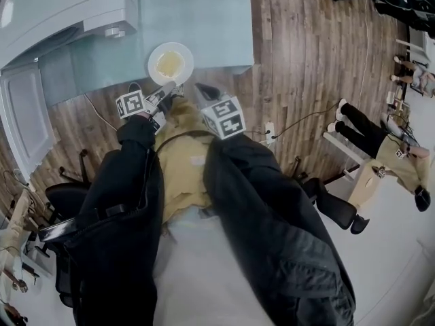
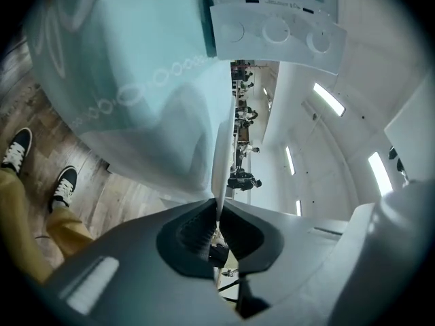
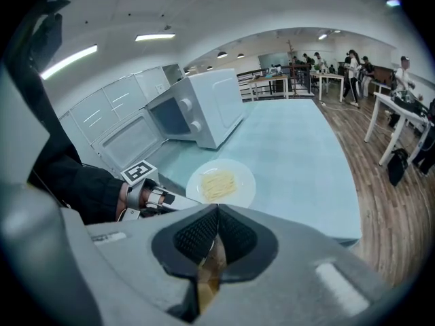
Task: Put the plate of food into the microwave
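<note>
A white plate point(image 1: 170, 63) of pale yellow food sits near the front edge of the glass table point(image 1: 204, 12). My left gripper point(image 1: 170, 87) is at its near rim. In the left gripper view the plate's thin rim point(image 2: 219, 168) runs edge-on between the pads, and the left gripper point(image 2: 219, 212) is shut on it. The white microwave point(image 1: 61, 9) stands at the far left with its door point(image 1: 27, 114) swung open. My right gripper point(image 3: 217, 212) is shut on nothing and hovers short of the plate point(image 3: 221, 184), to the right of the left one.
The microwave point(image 3: 197, 107) stands a little beyond and to the left of the plate, with its open door point(image 3: 129, 141) towards me. Black office chairs point(image 1: 64, 202) stand at my left. A person point(image 1: 380, 148) sits on the right. A cable point(image 1: 299, 121) lies on the wooden floor.
</note>
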The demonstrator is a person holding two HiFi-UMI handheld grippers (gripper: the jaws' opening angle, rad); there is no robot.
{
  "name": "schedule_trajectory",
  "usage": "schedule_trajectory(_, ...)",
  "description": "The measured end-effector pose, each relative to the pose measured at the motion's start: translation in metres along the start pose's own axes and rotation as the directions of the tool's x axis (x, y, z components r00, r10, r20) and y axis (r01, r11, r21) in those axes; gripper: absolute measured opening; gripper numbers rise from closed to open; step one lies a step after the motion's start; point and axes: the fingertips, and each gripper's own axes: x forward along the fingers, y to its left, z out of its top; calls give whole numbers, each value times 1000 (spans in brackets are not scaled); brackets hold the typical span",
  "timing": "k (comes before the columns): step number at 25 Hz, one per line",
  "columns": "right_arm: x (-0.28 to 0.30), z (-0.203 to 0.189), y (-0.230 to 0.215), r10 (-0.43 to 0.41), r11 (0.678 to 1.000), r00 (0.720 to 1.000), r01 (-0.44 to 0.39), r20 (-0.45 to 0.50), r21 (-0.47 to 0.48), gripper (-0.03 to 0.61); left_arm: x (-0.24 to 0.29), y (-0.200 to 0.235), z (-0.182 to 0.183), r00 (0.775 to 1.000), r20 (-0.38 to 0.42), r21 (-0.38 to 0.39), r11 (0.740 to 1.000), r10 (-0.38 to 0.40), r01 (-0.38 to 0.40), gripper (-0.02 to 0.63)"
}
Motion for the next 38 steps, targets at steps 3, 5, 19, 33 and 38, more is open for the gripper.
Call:
schedule_trajectory(3, 10, 9, 14, 25, 999, 1000, -25, 0, -21, -3, -19, -12, 7, 999, 30, -14, 999, -46, 46, 12)
schedule_trajectory(5, 19, 16, 26, 49, 998, 999, -48, 2, -46, -3, -35, -18, 15, 995, 73, -28, 997, -75, 77, 12)
schedule_trajectory(19, 77, 71, 118, 168, 963, 985, -171, -30, -207, -3, -153, -35, 100, 935, 335, 0, 992, -119, 126, 12)
schedule_trajectory(33, 124, 111, 147, 147, 969, 988, -154, -50, -194, -3, -206, -41, 206, 878, 445, 14, 981, -178, 192, 12)
schedule_trajectory(38, 132, 116, 153, 130, 972, 991, -136, -43, -191, -3, -210, -40, 229, 868, 457, 23, 978, -195, 207, 12)
